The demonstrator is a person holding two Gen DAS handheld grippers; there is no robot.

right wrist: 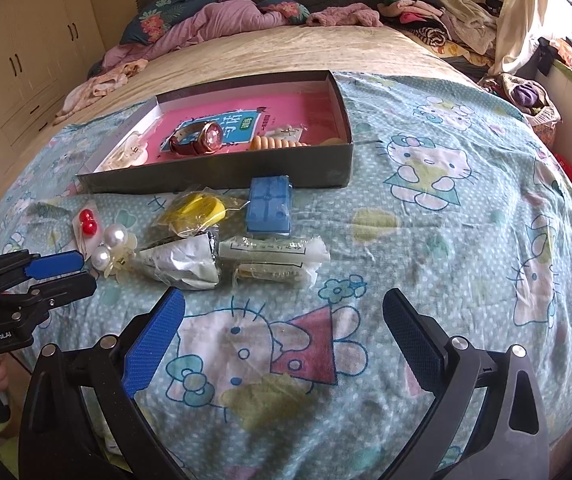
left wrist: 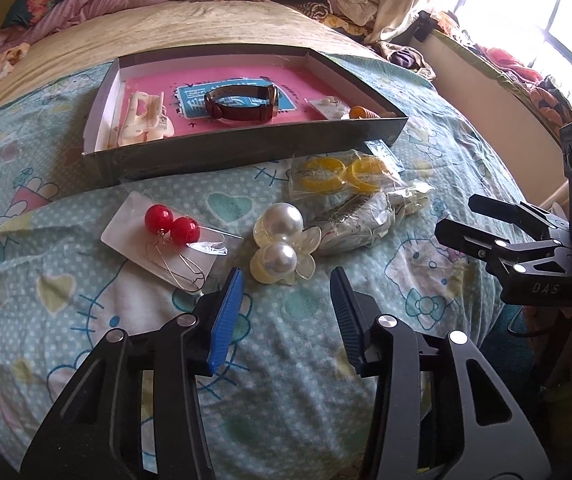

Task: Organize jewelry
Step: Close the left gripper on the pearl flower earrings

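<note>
A shallow grey box (left wrist: 245, 148) with a pink lining lies on the bed and holds a brown watch (left wrist: 241, 102), a cream hair claw (left wrist: 143, 120) and small items; the box shows in the right wrist view (right wrist: 221, 178) too. In front of it lie red bead earrings on a card (left wrist: 171, 226), pearl flower earrings (left wrist: 281, 240), bagged yellow rings (left wrist: 340, 172) and crumpled packets (left wrist: 358, 220). A blue case (right wrist: 268, 204) lies by the box. My left gripper (left wrist: 288, 312) is open, just short of the pearl earrings. My right gripper (right wrist: 283, 340) is open and empty over the sheet.
The bed has a Hello Kitty sheet (right wrist: 426, 240) over a beige cover. Piled clothes (right wrist: 426, 8) and pillows (right wrist: 213, 12) lie at the far end. A wardrobe (right wrist: 25, 60) stands left, a bright window (left wrist: 526, 12) right.
</note>
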